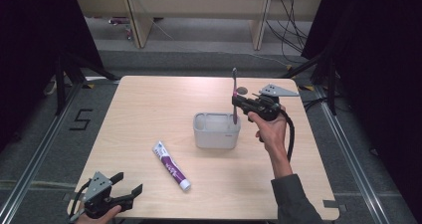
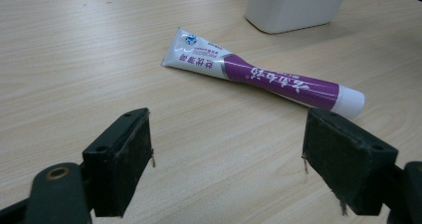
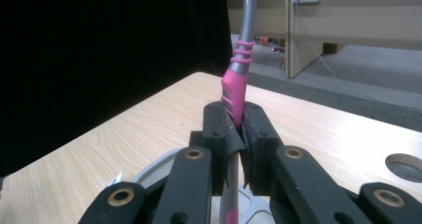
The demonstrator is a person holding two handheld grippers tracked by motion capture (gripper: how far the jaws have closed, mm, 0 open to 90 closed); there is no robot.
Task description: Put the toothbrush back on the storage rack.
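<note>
A pink and grey toothbrush (image 1: 234, 97) stands upright, clamped in my right gripper (image 1: 236, 102), its lower end hanging over the right side of a white rectangular holder (image 1: 216, 130). In the right gripper view the black pads press on the toothbrush handle (image 3: 234, 89). A purple and white toothpaste tube (image 1: 170, 165) lies flat on the wooden table (image 1: 149, 104) in front of the holder. My left gripper (image 1: 128, 183) rests at the table's front left corner, open and holding nothing. The left gripper view looks between its wide-apart pads (image 2: 124, 154) toward the tube (image 2: 259, 77).
A round hole (image 1: 242, 90) is cut in the tabletop behind the holder. Metal floor rails run along both sides of the table, and desks with cables stand at the back.
</note>
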